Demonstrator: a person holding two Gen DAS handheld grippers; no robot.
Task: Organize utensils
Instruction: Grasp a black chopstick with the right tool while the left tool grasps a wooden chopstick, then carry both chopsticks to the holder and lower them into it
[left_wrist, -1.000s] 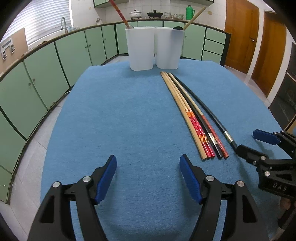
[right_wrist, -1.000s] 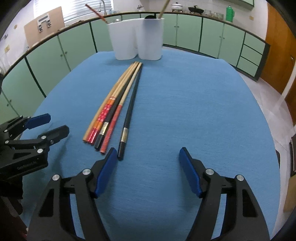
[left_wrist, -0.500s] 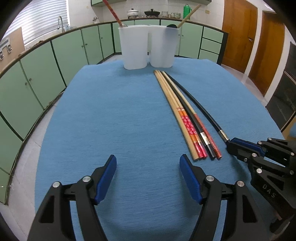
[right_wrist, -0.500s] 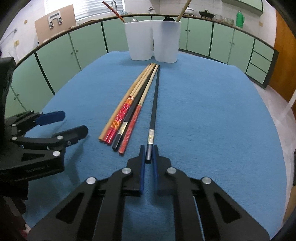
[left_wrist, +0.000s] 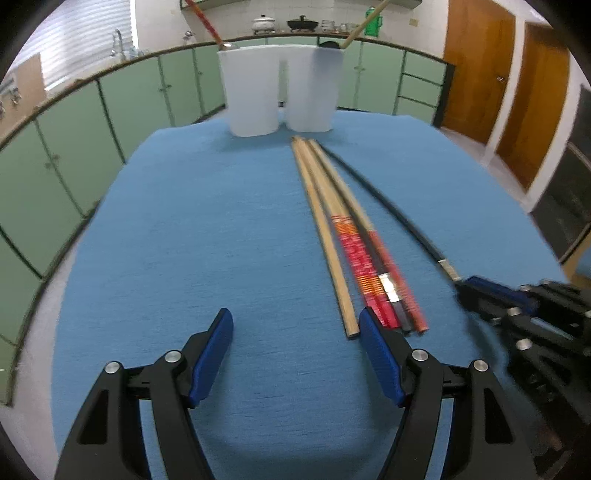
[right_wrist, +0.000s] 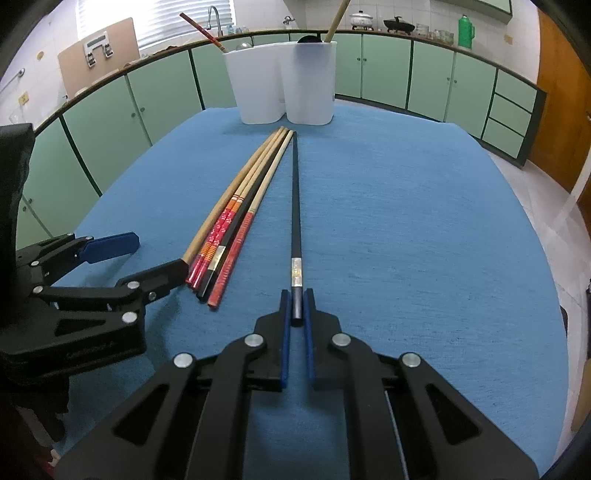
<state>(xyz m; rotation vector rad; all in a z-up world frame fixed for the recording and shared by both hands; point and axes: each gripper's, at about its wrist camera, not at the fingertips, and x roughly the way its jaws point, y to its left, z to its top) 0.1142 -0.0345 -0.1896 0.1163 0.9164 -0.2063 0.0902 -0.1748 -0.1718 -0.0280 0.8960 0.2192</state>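
At the far end of the blue tablecloth (right_wrist: 424, 229) stands a white double holder (right_wrist: 282, 83) with two joined cups. The left cup holds a red-patterned chopstick (right_wrist: 201, 27) leaning left; the right cup holds a pale wooden stick (right_wrist: 336, 18) and something dark at the rim that I cannot make out. The right tongs (right_wrist: 296, 306) are closed on the near end of a black chopstick (right_wrist: 295, 206), which points toward the holder. Just to its left lies a bundle of chopsticks (right_wrist: 236, 218), their tips together near the holder. The left tongs (left_wrist: 295, 354) are wide open and hold nothing, one finger (left_wrist: 380, 354) at the bundle's near ends.
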